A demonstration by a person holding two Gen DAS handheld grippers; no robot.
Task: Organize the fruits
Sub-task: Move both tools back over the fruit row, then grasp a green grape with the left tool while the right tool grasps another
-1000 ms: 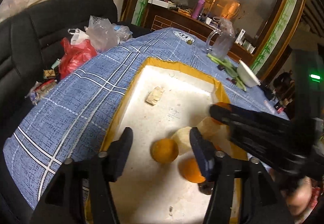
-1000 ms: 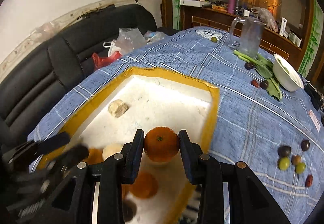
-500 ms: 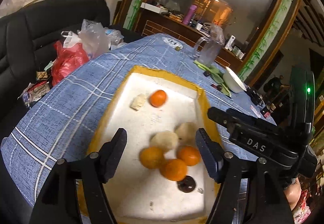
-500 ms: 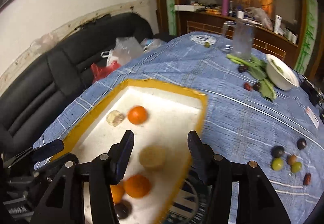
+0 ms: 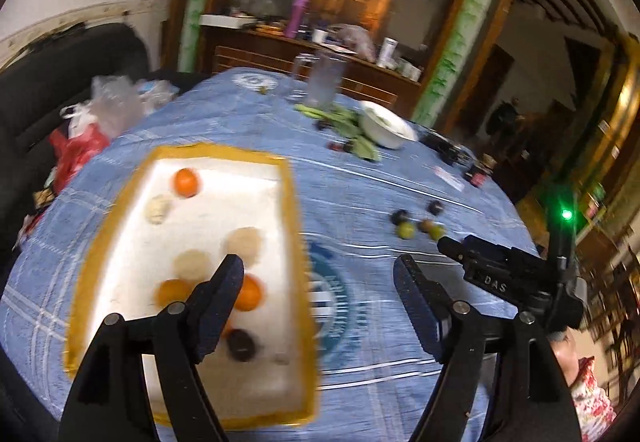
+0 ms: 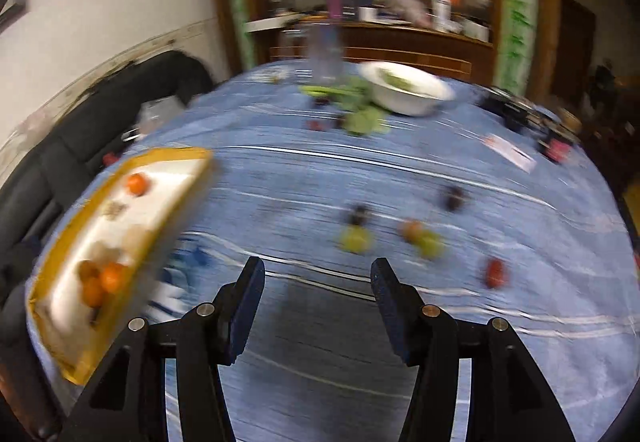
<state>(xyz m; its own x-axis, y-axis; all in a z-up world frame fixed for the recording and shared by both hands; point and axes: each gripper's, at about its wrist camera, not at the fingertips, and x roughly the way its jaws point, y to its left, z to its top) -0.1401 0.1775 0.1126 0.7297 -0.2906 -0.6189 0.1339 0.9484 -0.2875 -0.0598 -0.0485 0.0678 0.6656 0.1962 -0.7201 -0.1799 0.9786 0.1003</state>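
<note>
Left gripper (image 5: 318, 274): my jaws are spread wide and hold nothing; they hang above the blue checked tablecloth (image 5: 360, 382) at the tray's right edge.
Right gripper (image 6: 318, 284): my jaws are spread wide and hold nothing; bare cloth lies between them.
Tray (image 5: 294, 242): yellow-rimmed, white inside, to the left of both my grippers.
Oranges: one orange (image 5: 186, 182) lies at the tray's far end; two more (image 5: 249, 292) lie near its close end, partly behind my left gripper's left finger (image 5: 218, 306).
Pale fruits (image 5: 245, 241): two round ones lie mid-tray, beyond that finger.
Dark fruit (image 5: 241, 345): near the tray's close end, beside that finger.
Loose small fruits (image 6: 355, 240): green, dark and red ones lie scattered on the cloth ahead of my right gripper, apart from its jaws; blurred.
White bowl (image 6: 408, 90): far side of the table, with green leaves (image 6: 360, 118) beside it.
</note>
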